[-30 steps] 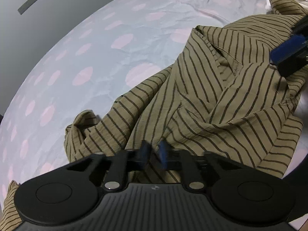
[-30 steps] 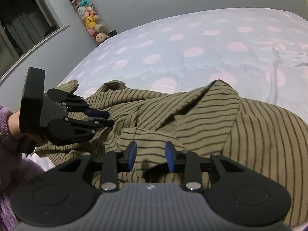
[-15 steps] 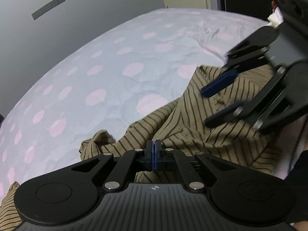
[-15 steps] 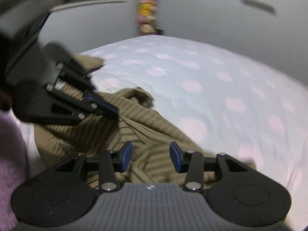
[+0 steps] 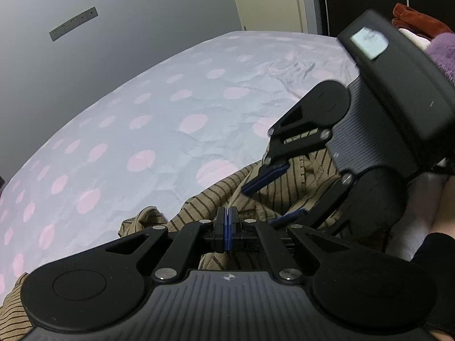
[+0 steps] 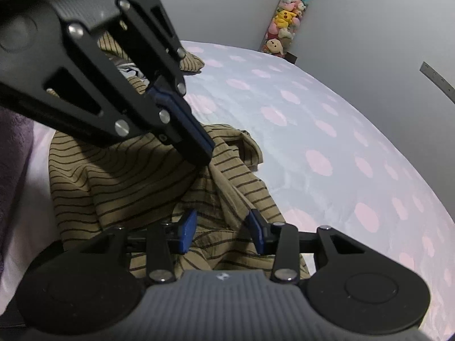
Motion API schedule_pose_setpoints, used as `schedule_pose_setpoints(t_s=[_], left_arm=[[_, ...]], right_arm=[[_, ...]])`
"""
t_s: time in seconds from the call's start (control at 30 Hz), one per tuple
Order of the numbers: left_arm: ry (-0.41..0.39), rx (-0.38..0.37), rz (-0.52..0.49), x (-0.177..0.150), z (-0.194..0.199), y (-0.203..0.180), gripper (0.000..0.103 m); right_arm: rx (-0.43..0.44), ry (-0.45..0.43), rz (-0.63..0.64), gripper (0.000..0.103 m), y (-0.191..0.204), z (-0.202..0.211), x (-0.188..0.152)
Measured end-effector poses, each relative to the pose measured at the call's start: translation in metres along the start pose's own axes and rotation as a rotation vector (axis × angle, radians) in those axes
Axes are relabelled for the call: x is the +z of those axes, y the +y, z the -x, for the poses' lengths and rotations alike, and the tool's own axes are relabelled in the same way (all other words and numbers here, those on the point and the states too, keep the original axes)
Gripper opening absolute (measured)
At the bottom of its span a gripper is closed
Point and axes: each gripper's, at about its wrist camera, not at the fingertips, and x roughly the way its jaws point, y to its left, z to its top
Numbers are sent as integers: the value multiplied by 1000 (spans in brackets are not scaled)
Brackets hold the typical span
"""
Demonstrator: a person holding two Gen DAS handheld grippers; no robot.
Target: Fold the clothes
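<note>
Bedsheet (image 5: 148, 130), pale with pink dots, under grey walls (image 5: 113, 28); my striped shirt (image 6: 119, 176) lies crumpled at its near edge. My left tongs (image 5: 227, 221) are clenched; whether on cloth, I cannot tell. My right tongs (image 6: 220, 231), just narrowing, stand released above it.

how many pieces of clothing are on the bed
1 for certain: a crumpled tan shirt with dark stripes, lying near the edge of the pale blue sheet with pink dots. A black-and-white fabric peeks out behind it; more may be hidden.
</note>
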Motion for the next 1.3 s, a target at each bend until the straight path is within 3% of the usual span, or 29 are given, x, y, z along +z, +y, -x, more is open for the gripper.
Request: schedule_pose_setpoints(t_s=[0.13, 0.33, 0.53, 0.6, 0.67, 0.87, 0.97, 1.0, 1.03, 1.1, 1.2, 1.3], left_arm=[[-3, 1, 5, -2, 3, 0, 0], [22, 10, -25, -7, 2, -4, 0], [39, -37, -95, -6, 0, -25, 2], [37, -38, -127, -5, 2, -31, 11], [36, -34, -159, -3, 5, -37, 28], [55, -35, -300, 8, 6, -60, 37], [101, -4, -374, 13, -5, -75, 35], [132, 21, -405, 14, -11, -80, 28], [159, 42, -434, 14, -17, -84, 14], [187, 70, -476, 12, -26, -90, 11], [190, 78, -470, 12, -32, -95, 11], [182, 89, -440, 12, -34, -95, 0]], right_arm=[[-30, 2, 9, 7, 3, 1, 1], [-66, -11, 12, 5, -1, 25, 0], [-89, 14, 54, 4, 4, 55, 0], [-103, 23, 66, 4, 8, 60, -3], [-111, 27, 67, 4, 12, 64, -7], [-112, 20, 47, 4, 18, 69, -7], [-115, 8, 51, 4, 21, 71, -5], [-117, 5, 54, 4, 22, 72, -4], [-117, 2, 55, 4, 22, 73, -3], [-117, -2, 53, 4, 23, 74, -1], [-115, -10, 43, 4, 23, 75, 0], [-114, -14, 29, 4, 23, 74, 0]])
